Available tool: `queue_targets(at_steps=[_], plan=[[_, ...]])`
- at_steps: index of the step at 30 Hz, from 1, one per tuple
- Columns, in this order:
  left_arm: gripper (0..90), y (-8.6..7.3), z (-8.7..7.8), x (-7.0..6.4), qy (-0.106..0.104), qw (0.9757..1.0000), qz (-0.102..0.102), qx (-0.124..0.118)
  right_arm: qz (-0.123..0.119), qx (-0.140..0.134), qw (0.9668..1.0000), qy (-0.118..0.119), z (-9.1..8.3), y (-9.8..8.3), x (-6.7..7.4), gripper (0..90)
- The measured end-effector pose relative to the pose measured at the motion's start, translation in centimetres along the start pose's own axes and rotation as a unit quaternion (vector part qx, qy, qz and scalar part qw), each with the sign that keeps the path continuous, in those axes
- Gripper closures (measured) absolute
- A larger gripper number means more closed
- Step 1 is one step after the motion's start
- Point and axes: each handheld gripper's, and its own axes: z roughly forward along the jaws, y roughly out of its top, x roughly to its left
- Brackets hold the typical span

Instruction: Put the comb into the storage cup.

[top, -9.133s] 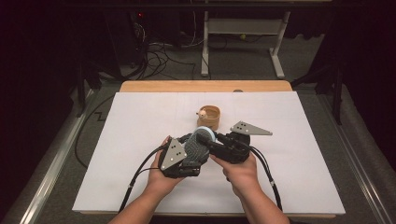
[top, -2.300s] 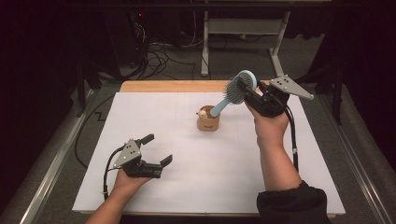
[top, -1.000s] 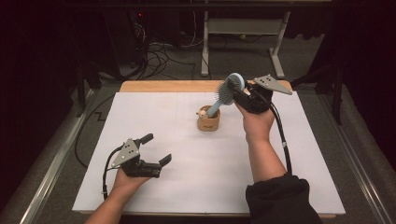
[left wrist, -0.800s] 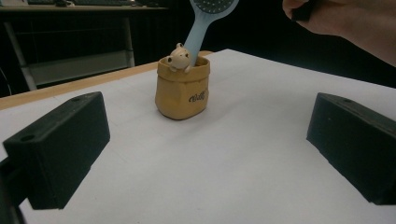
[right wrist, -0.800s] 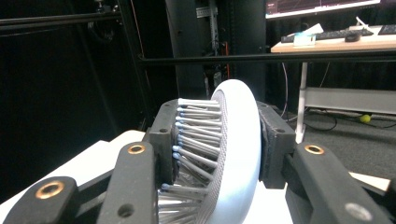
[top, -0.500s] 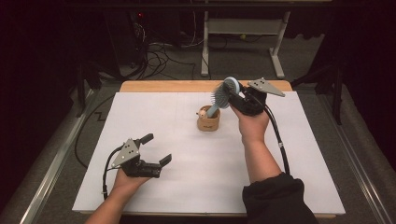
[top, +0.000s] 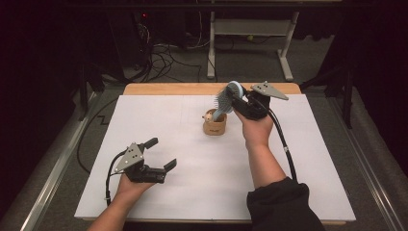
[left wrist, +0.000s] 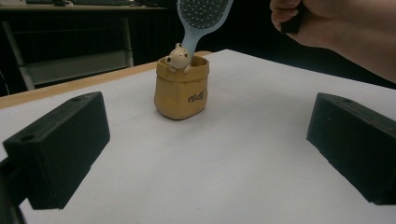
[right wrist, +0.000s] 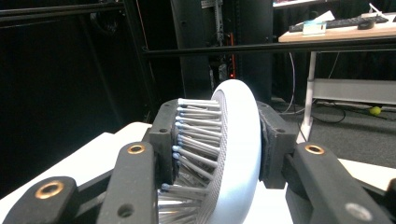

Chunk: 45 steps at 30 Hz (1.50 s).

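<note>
Left gripper [top: 160, 155]: black, blocky two-jaw tool, near left on the sheet; jaws spread wide, holding nothing.
White table sheet [top: 192, 144]: flat, matt, rectangular; broad bare room on all sides of the pot; pale wooden edge strip [top: 168, 88] at the far side.
Tan soft-sided pot with small bear figure [top: 214, 123]: upright, centre-far, well apart from the left gripper.
Light blue oval plastic hairbrush [top: 226, 98]: bristled head clamped; handle slants down into the pot.
Right gripper [top: 236, 100]: far right; jaws closed on the brush head.

Black gripper [top: 153, 156] bodies, grey triangular plates, trailing black cables, dark sleeve [top: 281, 204].
</note>
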Motion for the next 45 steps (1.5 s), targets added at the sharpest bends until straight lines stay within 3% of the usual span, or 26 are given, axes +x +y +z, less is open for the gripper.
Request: queue_targets(at_steps=[23, 32, 45], plan=[[0.0, 0.01, 0.0, -0.02, -0.002, 1.0, -0.001, -0.001, 0.002, 0.004, 1.0, 0.005, 0.36, -0.3, 0.03, 54.1], [0.0, 0.01, 0.01, 0.0, -0.002, 1.0, -0.001, -0.002, 0.017, 0.008, 0.9998, -0.006, 0.48, -0.34, -0.54, 50.0], [0.1, 0.07, -0.07, -0.03, -0.004, 1.0, -0.002, -0.004, 0.021, 0.014, 0.9996, -0.015, 0.43, -0.36, -0.92, 46.2]])
